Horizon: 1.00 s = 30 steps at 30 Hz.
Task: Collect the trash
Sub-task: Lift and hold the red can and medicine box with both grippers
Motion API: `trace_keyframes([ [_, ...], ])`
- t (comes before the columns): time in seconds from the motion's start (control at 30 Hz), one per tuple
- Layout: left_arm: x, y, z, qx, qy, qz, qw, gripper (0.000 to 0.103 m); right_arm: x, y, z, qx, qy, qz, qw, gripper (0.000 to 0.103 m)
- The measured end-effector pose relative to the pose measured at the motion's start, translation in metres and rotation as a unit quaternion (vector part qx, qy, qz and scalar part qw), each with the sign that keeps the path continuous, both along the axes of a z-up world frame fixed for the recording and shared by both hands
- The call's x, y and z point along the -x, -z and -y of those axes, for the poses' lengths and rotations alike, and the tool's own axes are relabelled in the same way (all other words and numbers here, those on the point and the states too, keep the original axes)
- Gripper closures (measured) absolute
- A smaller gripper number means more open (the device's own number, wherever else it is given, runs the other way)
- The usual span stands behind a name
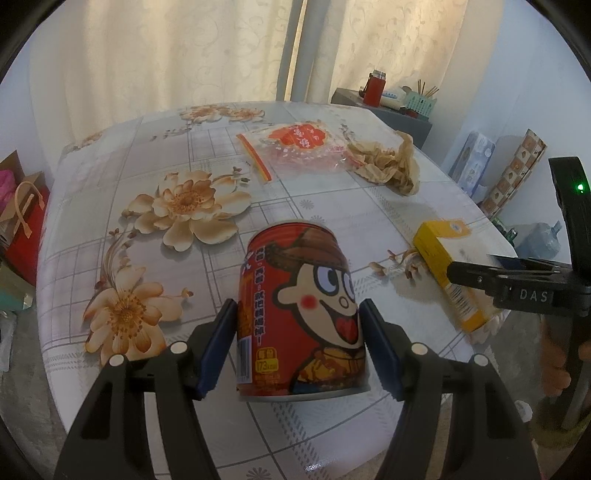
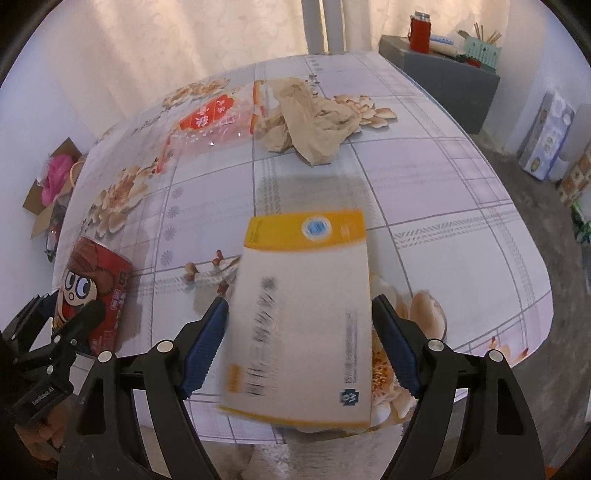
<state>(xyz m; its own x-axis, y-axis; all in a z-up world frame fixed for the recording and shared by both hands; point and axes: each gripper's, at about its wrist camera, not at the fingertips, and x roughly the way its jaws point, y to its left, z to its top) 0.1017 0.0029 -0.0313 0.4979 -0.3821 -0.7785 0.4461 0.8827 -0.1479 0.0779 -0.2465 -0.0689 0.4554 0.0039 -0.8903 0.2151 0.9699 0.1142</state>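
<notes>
A red drink can (image 1: 295, 314) with a cartoon face stands upright between the blue pads of my left gripper (image 1: 299, 302), which press on both its sides near the table's front edge. My right gripper (image 2: 301, 299) is shut on a yellow and white carton box (image 2: 306, 314), which looks motion-blurred and juts out past the table edge. The same box (image 1: 439, 258) shows at the right in the left wrist view. A red printed plastic bag (image 1: 299, 147) and a crumpled brown paper bag (image 1: 388, 162) lie at the far side of the flowered table (image 1: 314, 206).
The right gripper's black body (image 1: 517, 284) reaches in from the right. Beyond the table are curtains, a grey cabinet (image 2: 443, 70) with a red flask (image 2: 419, 31), and boxes on the floor (image 2: 546, 136) at the right. Bags and a cardboard box (image 2: 48, 188) sit on the floor at the left.
</notes>
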Motion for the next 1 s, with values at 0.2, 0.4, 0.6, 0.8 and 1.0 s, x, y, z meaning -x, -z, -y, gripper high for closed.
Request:
trace_keyframes([
  [0.2,0.001,-0.001,0.003,-0.008,-0.001,0.003,1.0,0.037,0.003,0.001,0.002,-0.005,0.0,-0.001,1.0,0.024],
  [0.4,0.002,0.0,0.006,-0.015,-0.001,0.003,0.9999,0.037,0.007,0.006,0.005,-0.016,0.002,-0.002,1.0,0.022],
  [0.6,0.001,0.002,0.01,-0.024,0.0,0.002,0.9997,0.037,0.011,0.012,0.006,-0.028,0.006,-0.006,1.0,0.022],
  [0.8,-0.003,0.01,0.015,-0.034,0.0,-0.011,0.9994,0.037,0.013,0.012,0.009,-0.033,0.005,-0.002,0.999,0.022],
  [1.0,-0.008,0.019,0.013,-0.028,-0.006,-0.025,0.9993,0.037,0.014,0.012,0.01,-0.036,0.006,0.0,0.999,0.022],
])
